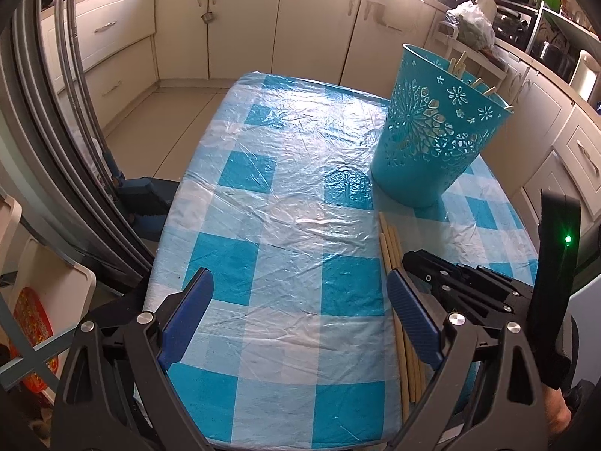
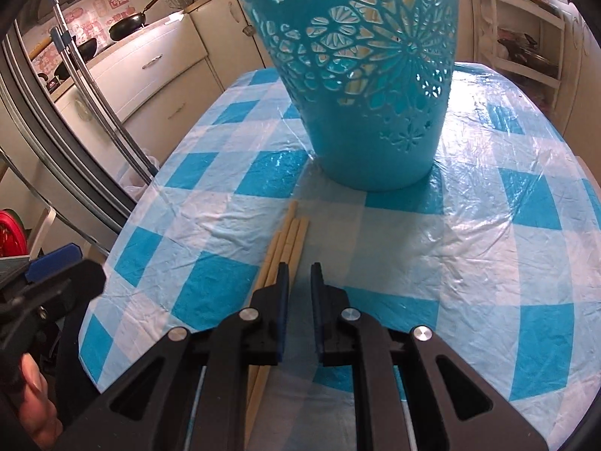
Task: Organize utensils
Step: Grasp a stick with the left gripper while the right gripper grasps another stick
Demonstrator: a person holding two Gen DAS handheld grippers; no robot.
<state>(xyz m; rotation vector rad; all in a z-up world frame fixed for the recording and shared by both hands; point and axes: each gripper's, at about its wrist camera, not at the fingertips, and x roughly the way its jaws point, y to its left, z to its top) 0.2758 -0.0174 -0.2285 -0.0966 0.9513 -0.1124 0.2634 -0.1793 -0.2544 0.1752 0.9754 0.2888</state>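
Right gripper, lower centre of right view: jaws narrow, small gap, nothing visibly clamped; chopsticks lie just left of left pad, seemingly outside gap, contact unclear

Left gripper: wide, empty, over checked tablecloth

Holder upright, upper centre, sticks already inside

Risks:
- jaws close beside bundle, miss
- pad nudges sticks, they roll apart
- thin sticks slip or fan in pinch
- lift knocks holder

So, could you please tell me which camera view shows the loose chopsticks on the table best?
The right wrist view: the chopsticks lie fanned in mid-frame, tips clear, just before the cup. In the left wrist view they sit at the right, partly hidden behind the left gripper's finger.
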